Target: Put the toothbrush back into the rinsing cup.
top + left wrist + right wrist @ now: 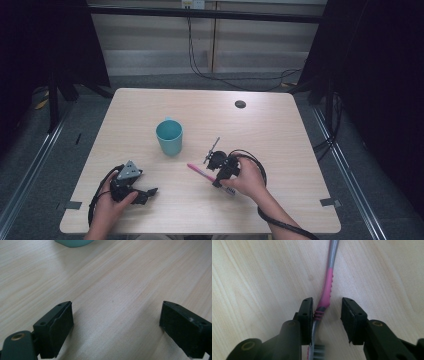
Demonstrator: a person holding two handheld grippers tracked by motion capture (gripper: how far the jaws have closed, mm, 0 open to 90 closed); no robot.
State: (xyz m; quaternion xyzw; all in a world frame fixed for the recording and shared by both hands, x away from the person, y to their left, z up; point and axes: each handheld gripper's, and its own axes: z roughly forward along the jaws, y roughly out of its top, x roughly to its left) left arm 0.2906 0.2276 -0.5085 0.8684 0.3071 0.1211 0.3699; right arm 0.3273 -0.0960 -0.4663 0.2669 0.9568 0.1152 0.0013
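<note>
Right gripper view: right hand-held gripper (327, 315) straddles a pink and grey toothbrush (327, 290) lying flat on the desk (262, 277); jaws part-open, the one at the left of this view touching the ribbed pink section, the other standing off with a gap; not yet clamped; bristle end (318, 350) sits low between the jaws, blurred

High view: toothbrush (199, 171) lies right of centre toward the near side, the right hand-held gripper (220, 170) over it; teal cup (169, 136) upright, well apart to the upper left; left hand-held gripper (145, 192) rests near the front left, jaws wide apart over bare wood with nothing between them

Risks (judgement): contact is one-sided, so closing may roll or skid the thin handle sideways; the grip falls near the head, so the long handle could droop or pivot when lifted; jaw tips close to the wood may scrape

Room: open desk all round the brush; near edge and right edge are not crowded; cable hole (240, 104) far off; the cup is the sole obstacle toward the upper left
</note>
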